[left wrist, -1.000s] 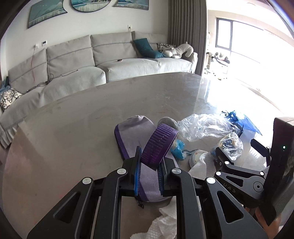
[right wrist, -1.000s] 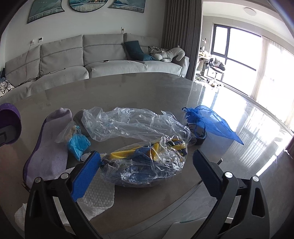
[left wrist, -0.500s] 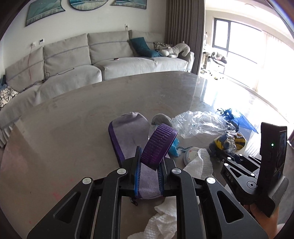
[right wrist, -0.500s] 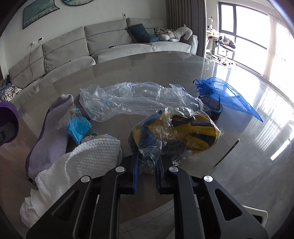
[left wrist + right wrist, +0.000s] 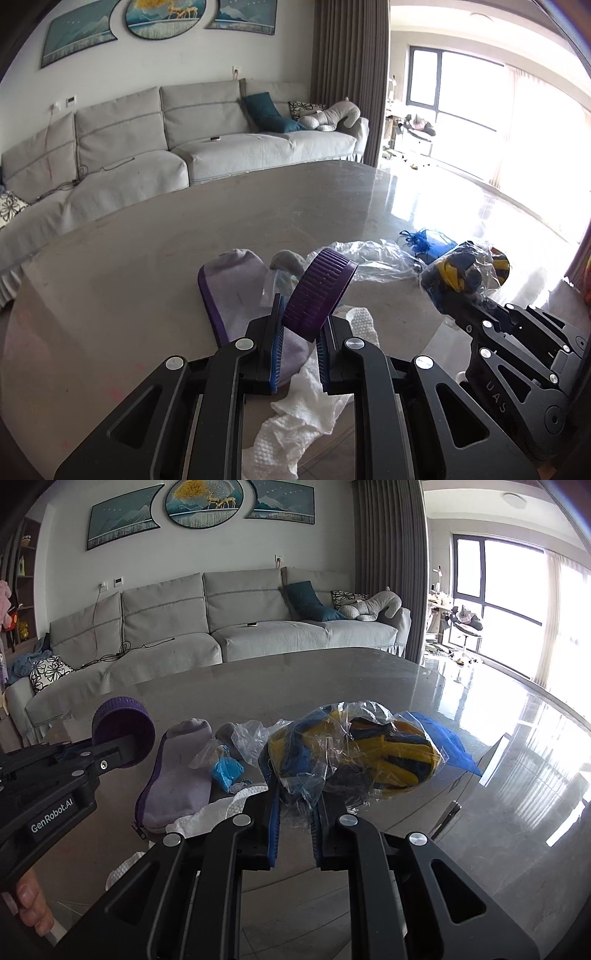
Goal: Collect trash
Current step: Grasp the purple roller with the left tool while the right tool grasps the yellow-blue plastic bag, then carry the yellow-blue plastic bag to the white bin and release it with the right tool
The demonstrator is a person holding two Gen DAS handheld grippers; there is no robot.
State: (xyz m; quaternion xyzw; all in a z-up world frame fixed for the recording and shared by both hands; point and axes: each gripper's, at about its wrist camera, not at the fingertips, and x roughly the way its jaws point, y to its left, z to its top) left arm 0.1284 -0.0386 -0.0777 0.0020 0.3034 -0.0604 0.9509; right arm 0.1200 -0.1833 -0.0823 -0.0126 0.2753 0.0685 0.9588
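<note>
On the grey stone-look tabletop (image 5: 155, 258) lay one lilac fabric pouch with a purple zip edge (image 5: 236, 291), one crumpled white paper towel (image 5: 306, 406), one long sheet of clear crinkled plastic film (image 5: 373, 254), one blue mesh drawstring bag (image 5: 428, 242), one small scrunched light-blue wrapper (image 5: 226, 771) and one rounded grey lump (image 5: 231, 736) beside it. The left gripper (image 5: 300, 343) had its blue-padded fingers drawn close, pinching one ribbed purple plastic cap (image 5: 321, 291) by its rim and holding it tilted above the pouch. The right gripper (image 5: 295, 823) was likewise nearly pressed together, nipping the loose edge of one clear plastic bag stuffed with yellow, blue and black material (image 5: 351, 753), which hung raised off the table in front of the mesh bag. The bag's contents were too wrinkled and glossy to identify, the grey lump's nature was unclear, and the paper towel ran out of sight behind both grippers' black frames.
</note>
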